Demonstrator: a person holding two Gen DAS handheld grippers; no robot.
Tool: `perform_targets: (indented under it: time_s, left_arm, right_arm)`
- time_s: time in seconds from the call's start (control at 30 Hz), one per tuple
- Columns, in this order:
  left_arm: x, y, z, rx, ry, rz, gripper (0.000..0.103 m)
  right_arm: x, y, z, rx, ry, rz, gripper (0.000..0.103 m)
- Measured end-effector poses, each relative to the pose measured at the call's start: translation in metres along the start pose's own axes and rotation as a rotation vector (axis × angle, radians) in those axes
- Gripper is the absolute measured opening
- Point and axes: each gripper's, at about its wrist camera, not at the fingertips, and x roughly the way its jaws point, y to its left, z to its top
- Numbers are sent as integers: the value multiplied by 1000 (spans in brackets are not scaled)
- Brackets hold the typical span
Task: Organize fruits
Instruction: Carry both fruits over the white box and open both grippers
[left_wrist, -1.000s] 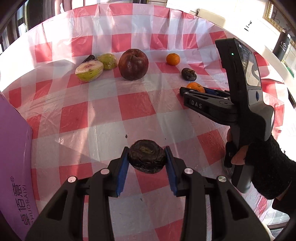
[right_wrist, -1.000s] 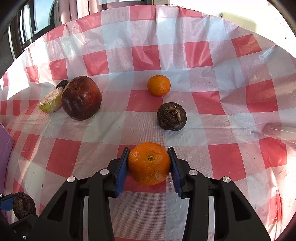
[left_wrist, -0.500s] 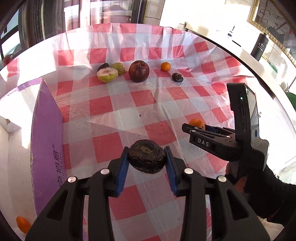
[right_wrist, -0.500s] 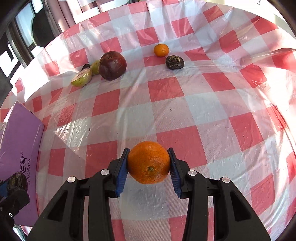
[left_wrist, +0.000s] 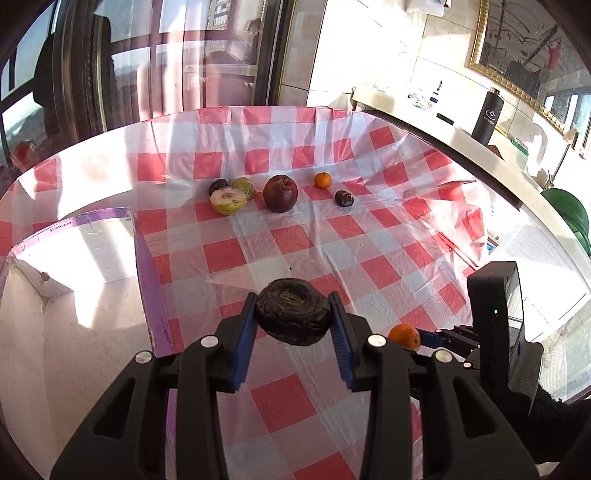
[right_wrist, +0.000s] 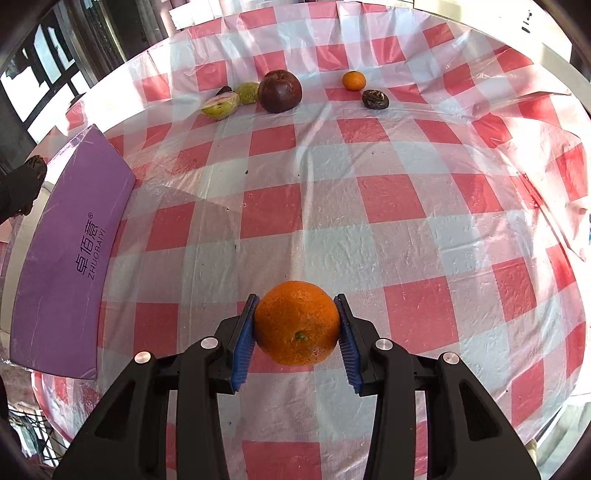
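My left gripper is shut on a dark, shrivelled round fruit, held above the checked cloth beside the purple box. My right gripper is shut on a bright orange, lifted over the near part of the table. In the left wrist view that orange shows low at the right, in the other gripper. Far across the table lie a large dark red apple, a small orange, a dark wrinkled fruit, a cut green fruit and a green fruit.
The purple box with white inner walls stands at the table's left edge. A red-and-white checked plastic cloth covers the table. A counter with a black bottle runs beyond the right side. A green chair stands at the right.
Both grippers have pulled back and risen from the far fruit row, each keeping its fruit. The purple box has come into view at the left, and the far fruits look smaller.
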Motion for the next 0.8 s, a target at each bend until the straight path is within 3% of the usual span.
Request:
perform_targets:
  time_s: [0.17, 0.3, 0.4, 0.53, 0.63, 0.8]
  left_arm:
    - [-27, 16, 6, 25, 9, 36, 38]
    - [-67, 41, 10, 47, -55, 67, 38]
    - [-84, 68, 8, 8, -92, 88, 38]
    - [-97, 97, 3, 7, -142, 87, 38]
    - [-93, 116, -3, 7, -168, 72, 38]
    - [-68, 138, -13, -53, -77, 62, 38]
  right_arm:
    - [-35, 31, -9, -65, 33, -21, 40]
    - [-80, 63, -6, -158, -87, -21, 40]
    - [-98, 76, -7, -192, -181, -51, 40]
    - [-90, 81, 2, -160, -218, -13, 40]
    - [-65, 88, 14, -168, -204, -30, 40]
    - [-40, 108, 40, -107, -147, 1, 40]
